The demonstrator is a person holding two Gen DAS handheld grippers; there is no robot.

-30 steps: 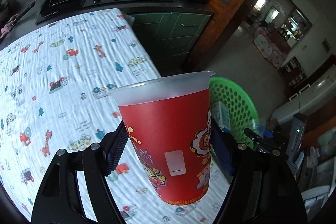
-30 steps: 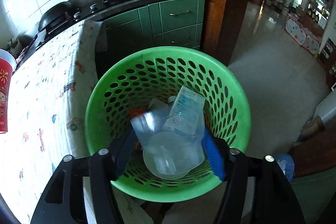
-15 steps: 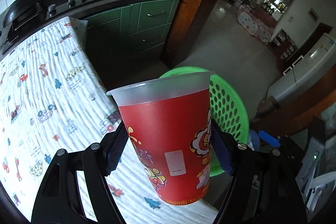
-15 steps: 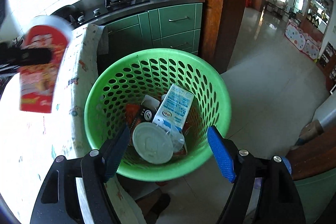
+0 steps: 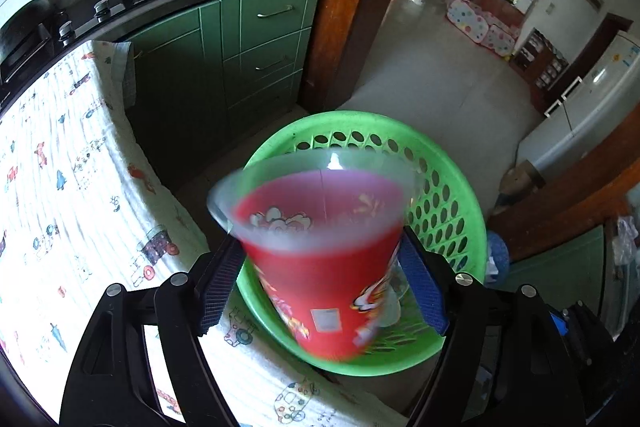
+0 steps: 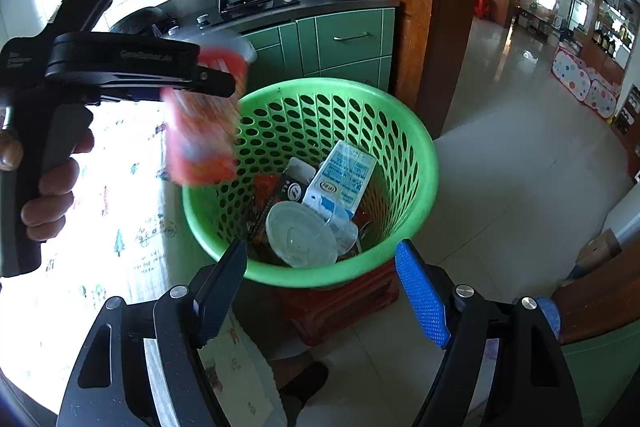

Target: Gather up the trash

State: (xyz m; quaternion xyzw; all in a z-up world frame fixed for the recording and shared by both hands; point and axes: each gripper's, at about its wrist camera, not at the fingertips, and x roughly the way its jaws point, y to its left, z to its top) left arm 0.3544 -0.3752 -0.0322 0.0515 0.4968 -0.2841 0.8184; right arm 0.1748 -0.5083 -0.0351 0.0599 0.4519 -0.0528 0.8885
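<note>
Red paper cup (image 5: 320, 267) (translucent rim, cartoon print) is seen blurred between the jaws of the left gripper (image 5: 320, 287), above the near-left rim of the green basket (image 5: 460, 195). Whether the jaws are clamped on it or already spread is not resolvable: the blue pads sit just beside the cup wall, and the blur could mean motion of either. From the right wrist view, the cup (image 6: 204, 131) hangs tilted over the basket's (image 6: 412, 147) left edge, partly above the patterned cloth on the worktop (image 6: 128, 211).

Right gripper (image 6: 320, 291) is held with jaws wide apart, nothing between them, poised above the basket's near rim. It is judged to be parked there so as not to obstruct the drop.

Inside the basket, 3 items are identifiable: a milk carton (image 6: 340, 179), a clear plastic lid (image 6: 300, 239) and a dark wrapper (image 6: 288, 187). The basket is raised on a red stool (image 6: 340, 311), presumably to bring its mouth near worktop height.

Risk: the cup is off-centre, so it could clip the rim and fall to the floor. A shift toward the basket centre is advised before release.
</note>
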